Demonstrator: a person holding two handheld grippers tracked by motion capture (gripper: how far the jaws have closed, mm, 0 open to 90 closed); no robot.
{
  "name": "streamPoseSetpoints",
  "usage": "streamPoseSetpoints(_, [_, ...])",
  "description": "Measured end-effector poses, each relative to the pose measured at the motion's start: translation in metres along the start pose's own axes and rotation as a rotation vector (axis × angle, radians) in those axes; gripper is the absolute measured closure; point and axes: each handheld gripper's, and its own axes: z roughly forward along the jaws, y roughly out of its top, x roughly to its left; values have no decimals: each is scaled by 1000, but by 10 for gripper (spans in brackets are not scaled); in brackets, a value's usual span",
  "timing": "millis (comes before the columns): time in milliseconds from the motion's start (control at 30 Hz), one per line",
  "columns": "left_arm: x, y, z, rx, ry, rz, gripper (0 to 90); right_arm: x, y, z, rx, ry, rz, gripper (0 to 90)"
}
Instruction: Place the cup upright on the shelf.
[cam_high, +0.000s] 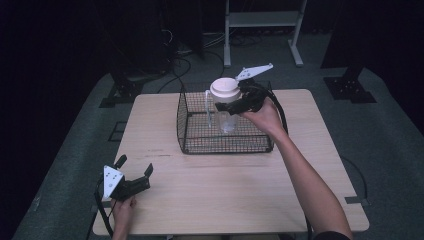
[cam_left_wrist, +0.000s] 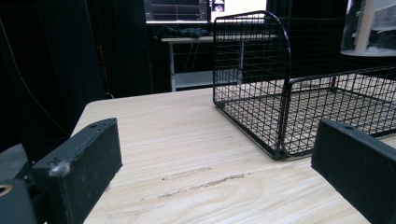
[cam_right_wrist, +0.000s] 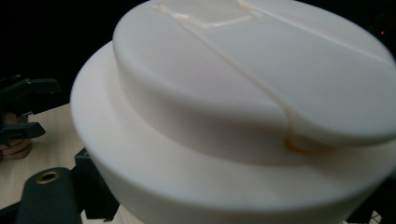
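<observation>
Clear jug (cam_high: 226, 107) held over the wire basket (cam_high: 200, 142).

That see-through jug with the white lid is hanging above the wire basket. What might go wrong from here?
1. The right gripper is shut on the clear plastic pitcher with a white lid near its top, holding it in the air, so it might tilt or slip and drop.
2. The black wire basket has tall sides, and the pitcher's base could catch on the mesh while being lowered.
3. The open left gripper rests far off on the wooden table, so it may not steady the basket.
</observation>
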Motion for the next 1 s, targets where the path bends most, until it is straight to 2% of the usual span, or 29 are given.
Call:
streamPoseSetpoints(233, [0,0,0,-3,-2,-3,9,-4,1,15,8,5,1,148])
streamPoseSetpoints(367, [0,0,0,0,-2,-1,9,-8,-1,25,-4,28,9,148])
streamPoseSetpoints(667, [0,0,0,-2,-3,-2,9,-17,-9,43,25,8,11,148])
streamPoseSetpoints(1000, [0,0,0,-1,-3,-1,9,-22,-14,61,26,-1,-9,148])
